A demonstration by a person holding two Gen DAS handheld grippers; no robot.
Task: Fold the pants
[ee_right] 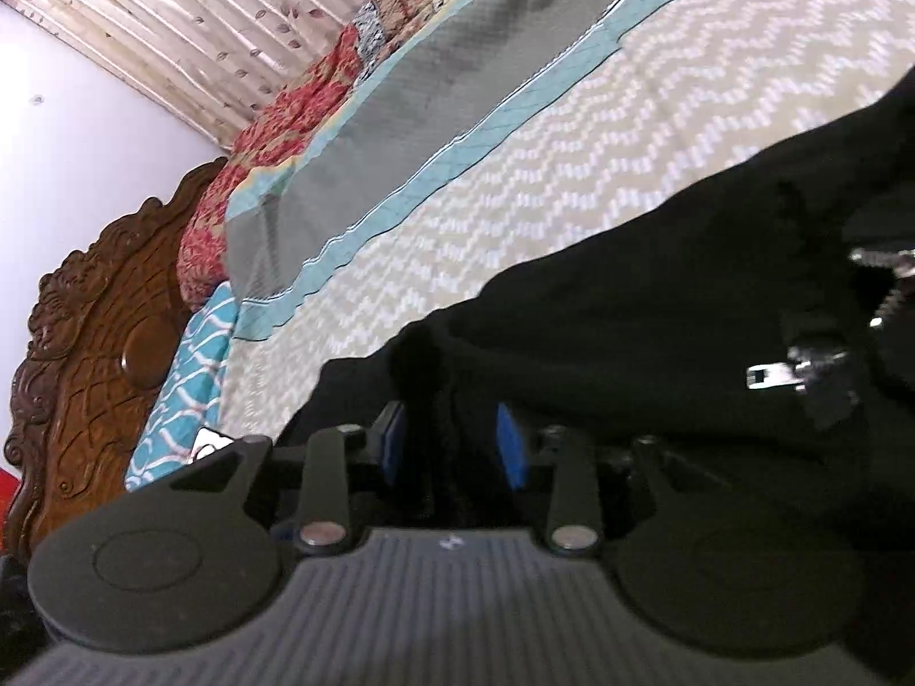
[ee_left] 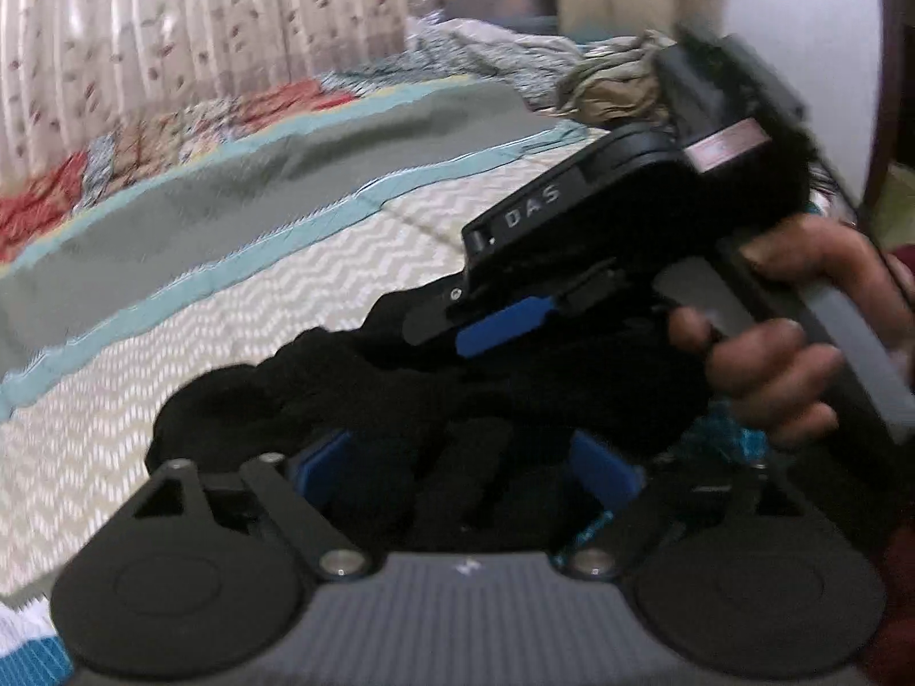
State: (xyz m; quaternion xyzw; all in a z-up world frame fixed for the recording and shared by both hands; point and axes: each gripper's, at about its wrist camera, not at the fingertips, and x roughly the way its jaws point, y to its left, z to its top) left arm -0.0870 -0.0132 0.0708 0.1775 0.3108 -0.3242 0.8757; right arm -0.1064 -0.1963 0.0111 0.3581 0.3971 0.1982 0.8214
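Black pants [ee_left: 343, 394] lie bunched on the bed in the left wrist view. My left gripper [ee_left: 463, 469] hangs low over them with its blue pads [ee_left: 320, 469] far apart. Black cloth fills the gap, but both pad faces show bare. Just beyond, a hand [ee_left: 772, 354] holds my right gripper [ee_left: 486, 331] over the same bunch. In the right wrist view the pants [ee_right: 657, 297] spread to the right, with a metal zipper pull [ee_right: 778, 374] showing. A raised fold of cloth sits between the parted pads of the right gripper [ee_right: 452, 446], and neither pad presses on it.
The bed cover [ee_left: 257, 308] has a beige zigzag field with teal and grey bands [ee_right: 434, 86]. A carved wooden headboard [ee_right: 97, 343] stands at the left end. A heap of other clothes [ee_left: 606, 80] lies at the far side, and a leaf-print curtain [ee_left: 171, 28] hangs behind.
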